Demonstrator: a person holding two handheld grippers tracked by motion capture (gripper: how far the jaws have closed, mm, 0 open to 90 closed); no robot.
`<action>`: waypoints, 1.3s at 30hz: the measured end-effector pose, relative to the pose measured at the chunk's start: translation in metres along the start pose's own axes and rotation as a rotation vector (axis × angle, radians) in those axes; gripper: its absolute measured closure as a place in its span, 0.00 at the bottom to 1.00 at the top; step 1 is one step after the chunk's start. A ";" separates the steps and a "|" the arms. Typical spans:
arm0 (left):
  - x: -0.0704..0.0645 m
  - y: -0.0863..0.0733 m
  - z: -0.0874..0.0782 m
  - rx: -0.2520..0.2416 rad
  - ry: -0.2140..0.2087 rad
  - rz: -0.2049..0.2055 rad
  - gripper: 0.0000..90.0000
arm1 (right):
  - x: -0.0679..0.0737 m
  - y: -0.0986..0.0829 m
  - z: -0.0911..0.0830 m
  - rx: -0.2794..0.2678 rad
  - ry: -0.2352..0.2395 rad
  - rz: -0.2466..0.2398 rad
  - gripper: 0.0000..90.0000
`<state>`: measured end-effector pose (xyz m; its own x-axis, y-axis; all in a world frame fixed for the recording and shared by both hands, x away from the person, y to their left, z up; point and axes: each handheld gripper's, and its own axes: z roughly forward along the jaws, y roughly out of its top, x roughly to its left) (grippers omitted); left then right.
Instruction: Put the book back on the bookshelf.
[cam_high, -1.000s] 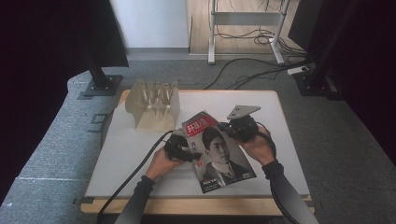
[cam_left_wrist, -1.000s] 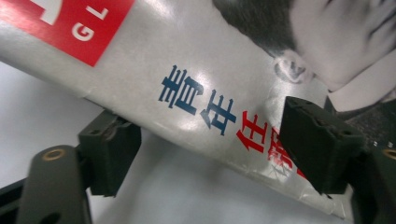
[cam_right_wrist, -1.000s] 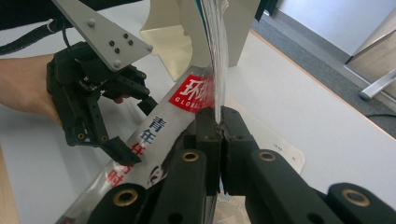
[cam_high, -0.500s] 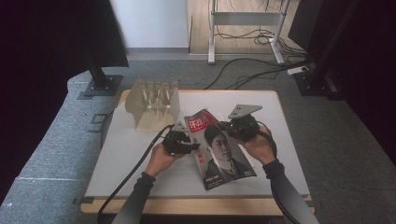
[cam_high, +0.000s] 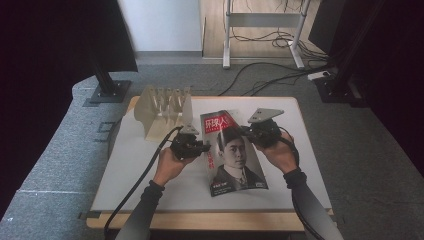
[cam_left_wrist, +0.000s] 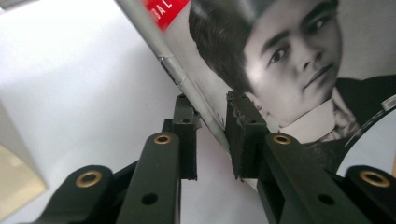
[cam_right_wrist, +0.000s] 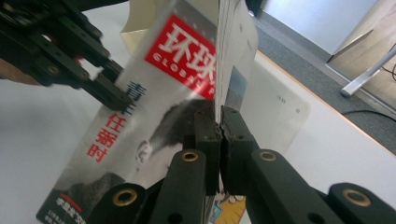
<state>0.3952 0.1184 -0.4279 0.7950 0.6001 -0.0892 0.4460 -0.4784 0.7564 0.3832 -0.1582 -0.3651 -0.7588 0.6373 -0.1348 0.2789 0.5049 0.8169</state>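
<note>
- Black sleeves first, since they're closest: my forearms come in from the bottom of the high view, one hand on each set of tongs.
- My left gripper (cam_high: 199, 146) sits at the spine side of the magazine (cam_high: 234, 150). In the left gripper view the jaws straddle the stapled spine with a gap between them, so they're apart around it, not squeezing. One pad (cam_left_wrist: 243, 122) looks about touching the cover, but I can't tell for sure.
- My right gripper (cam_right_wrist: 218, 122) is clamped tight on the magazine's open edge. In the right gripper view the two jaws are pressed together with the pages rising out between them.
- That edge is lifted off the white table (cam_high: 125, 165), so the cover tilts up while the bottom corner near me stays down. It's got a black-and-white portrait and a red title block with white characters.
- The grey three-cornered plate (cam_high: 265, 115) rides on top of my right gripper.
- Just past my left gripper is a beige slotted rack (cam_high: 165, 111), standing near the far-left part of the table.
- Beyond the table edge: grey carpet, cables (cam_high: 260, 80) on the floor and white desk legs (cam_high: 227, 40).
</note>
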 end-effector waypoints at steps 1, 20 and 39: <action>0.000 0.000 0.000 0.000 0.000 0.000 0.85 | 0.000 0.000 0.000 0.000 0.000 0.000 0.95; -0.017 0.001 -0.042 -0.156 0.056 0.174 0.93 | -0.020 -0.017 -0.017 -0.047 -0.023 0.088 0.95; -0.039 0.030 -0.063 -0.155 0.003 0.257 0.82 | 0.000 -0.039 -0.055 -0.106 0.023 0.058 0.95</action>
<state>0.3519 0.1204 -0.3607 0.8722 0.4744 0.1196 0.1625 -0.5115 0.8438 0.3401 -0.2103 -0.3662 -0.7567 0.6496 -0.0734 0.2604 0.4024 0.8777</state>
